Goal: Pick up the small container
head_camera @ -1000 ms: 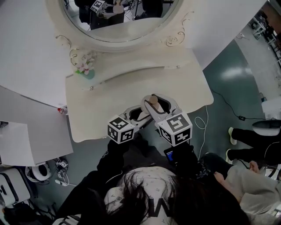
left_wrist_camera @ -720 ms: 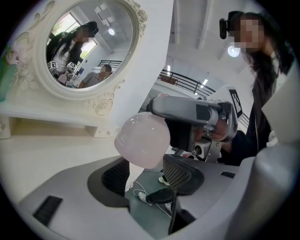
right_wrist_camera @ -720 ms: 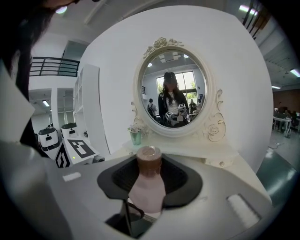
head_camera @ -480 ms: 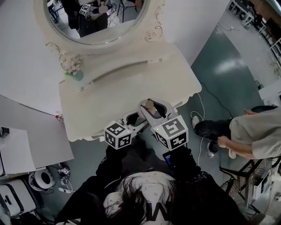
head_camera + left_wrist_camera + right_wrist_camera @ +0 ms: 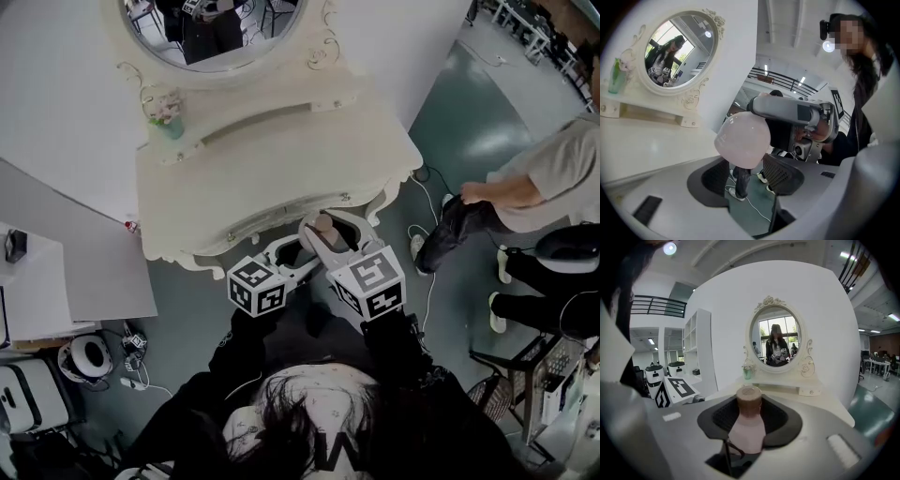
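Note:
The small container [image 5: 323,226] is a pink bottle with a brown cap [image 5: 749,396]. My right gripper [image 5: 330,236] is shut on it and holds it in the air at the dressing table's front edge. In the right gripper view the bottle [image 5: 746,430] stands upright between the dark pads [image 5: 783,420]. My left gripper [image 5: 289,253] is close beside it on the left, open, with nothing between its fingers. In the left gripper view the bottle's round pink bottom [image 5: 743,139] hangs just beyond that gripper's pads [image 5: 783,174], and the right gripper [image 5: 797,111] shows behind it.
The cream dressing table [image 5: 272,183] carries an oval mirror [image 5: 217,23] and a small vase of flowers [image 5: 169,116] on its back shelf. A person [image 5: 530,183] stands on the green floor at the right. A white cable [image 5: 428,255] lies by the table leg. A grey desk [image 5: 89,281] is on the left.
Both grippers, first over the tabletop, now sit at its front edge, with the bottle still held. The person at the right has stood up and stepped nearer the table.

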Available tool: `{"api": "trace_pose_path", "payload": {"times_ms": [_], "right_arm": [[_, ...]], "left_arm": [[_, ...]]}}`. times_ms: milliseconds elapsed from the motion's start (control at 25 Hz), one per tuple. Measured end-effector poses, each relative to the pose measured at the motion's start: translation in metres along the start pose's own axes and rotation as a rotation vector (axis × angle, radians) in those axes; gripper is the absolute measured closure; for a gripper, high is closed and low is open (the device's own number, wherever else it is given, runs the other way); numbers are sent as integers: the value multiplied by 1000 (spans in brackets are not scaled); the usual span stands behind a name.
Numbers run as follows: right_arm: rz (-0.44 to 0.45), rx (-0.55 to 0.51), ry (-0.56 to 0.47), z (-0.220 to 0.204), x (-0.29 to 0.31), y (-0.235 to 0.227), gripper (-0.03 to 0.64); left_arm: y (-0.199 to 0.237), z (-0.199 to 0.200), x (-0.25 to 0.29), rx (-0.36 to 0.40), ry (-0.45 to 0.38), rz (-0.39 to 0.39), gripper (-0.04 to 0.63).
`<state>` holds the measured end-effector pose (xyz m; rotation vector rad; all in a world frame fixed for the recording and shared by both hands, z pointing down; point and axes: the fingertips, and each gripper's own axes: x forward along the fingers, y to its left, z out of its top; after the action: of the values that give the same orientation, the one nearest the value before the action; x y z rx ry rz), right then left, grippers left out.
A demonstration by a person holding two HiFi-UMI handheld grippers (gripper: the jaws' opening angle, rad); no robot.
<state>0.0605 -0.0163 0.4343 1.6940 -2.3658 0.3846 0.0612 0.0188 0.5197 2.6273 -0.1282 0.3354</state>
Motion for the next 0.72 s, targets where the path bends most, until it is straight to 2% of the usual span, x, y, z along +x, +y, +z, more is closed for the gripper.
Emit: {"api": "trace_pose_path", "payload": {"times_ms": [360,720], "right_arm": [[28,18,-31,-12,-33,28,471],[-12,7,-44,-13,-51,28,471]], "left_arm": [[-33,-22,-18,8,28,39,382],[-49,-25,-14,22,52,11,382]]}}
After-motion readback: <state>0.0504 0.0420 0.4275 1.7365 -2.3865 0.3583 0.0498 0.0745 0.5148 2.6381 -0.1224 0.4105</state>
